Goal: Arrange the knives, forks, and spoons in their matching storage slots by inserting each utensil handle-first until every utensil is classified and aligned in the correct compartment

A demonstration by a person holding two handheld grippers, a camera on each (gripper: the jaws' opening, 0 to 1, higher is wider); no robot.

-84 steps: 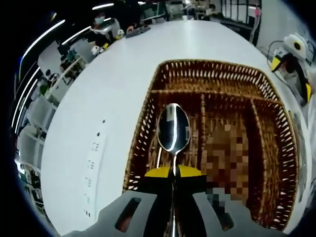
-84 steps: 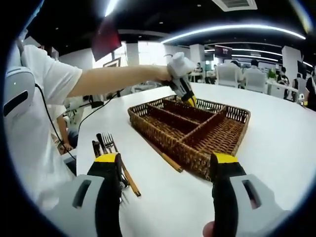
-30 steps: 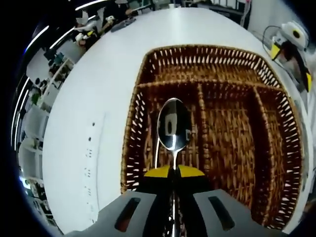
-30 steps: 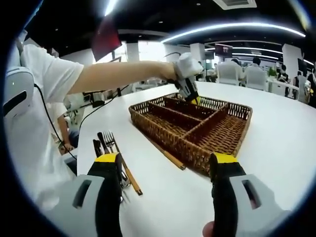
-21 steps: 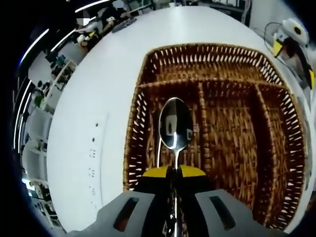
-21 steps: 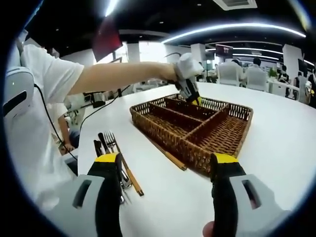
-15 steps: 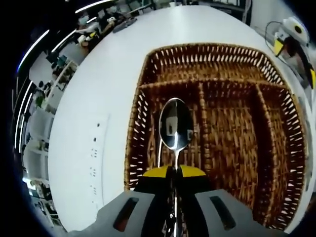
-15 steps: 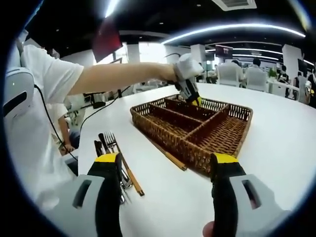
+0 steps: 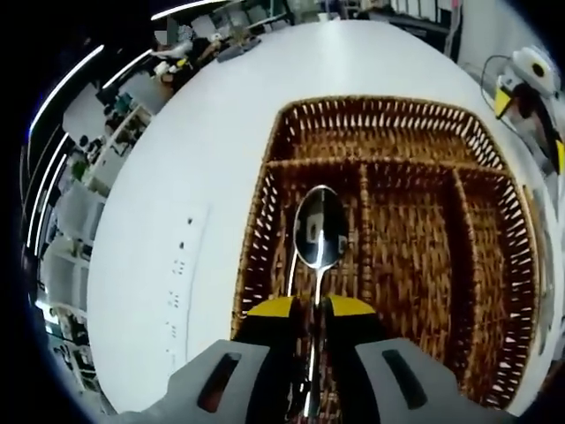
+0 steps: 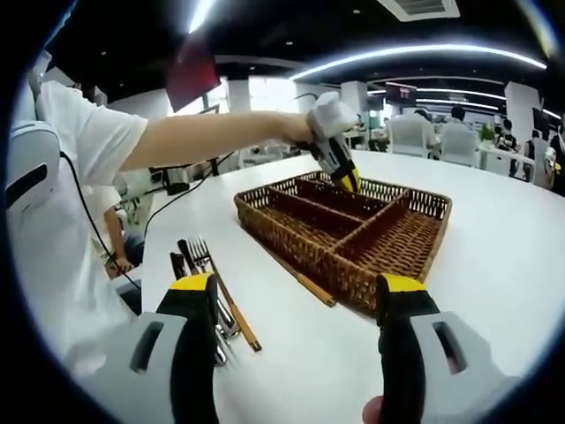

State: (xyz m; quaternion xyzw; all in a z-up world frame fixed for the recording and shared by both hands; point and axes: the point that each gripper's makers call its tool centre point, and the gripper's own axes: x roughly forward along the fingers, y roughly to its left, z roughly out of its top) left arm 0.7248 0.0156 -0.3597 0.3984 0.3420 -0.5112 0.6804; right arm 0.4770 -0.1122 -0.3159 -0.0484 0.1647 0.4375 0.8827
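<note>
A shiny spoon (image 9: pixel 320 237) lies lengthwise in the left slot of the wicker tray (image 9: pixel 494 265), bowl pointing away from me. Its handle runs back between the yellow-tipped jaws of my left gripper (image 9: pixel 312 309), which stand slightly apart, open, on either side of it. In the right gripper view that left gripper (image 10: pixel 340 172), held by a person's bare arm, hovers over the far side of the wicker tray (image 10: pixel 291 243). My right gripper (image 10: pixel 296 291) stays wide open and holds nothing. Forks (image 10: pixel 199 254) and wooden-handled utensils (image 10: pixel 237 322) lie on the white table beside its left jaw.
One wooden-handled utensil (image 10: pixel 305 284) lies along the tray's near wall. The white table (image 9: pixel 203 177) stretches wide to the left of the tray. A person in a white shirt (image 10: pixel 62 221) stands at the left. Chairs and people sit in the far background.
My left gripper's jaws have parted from the spoon handle and the camera has drawn back a little; the spoon now looks smaller, resting in the slot. The right gripper has not moved.
</note>
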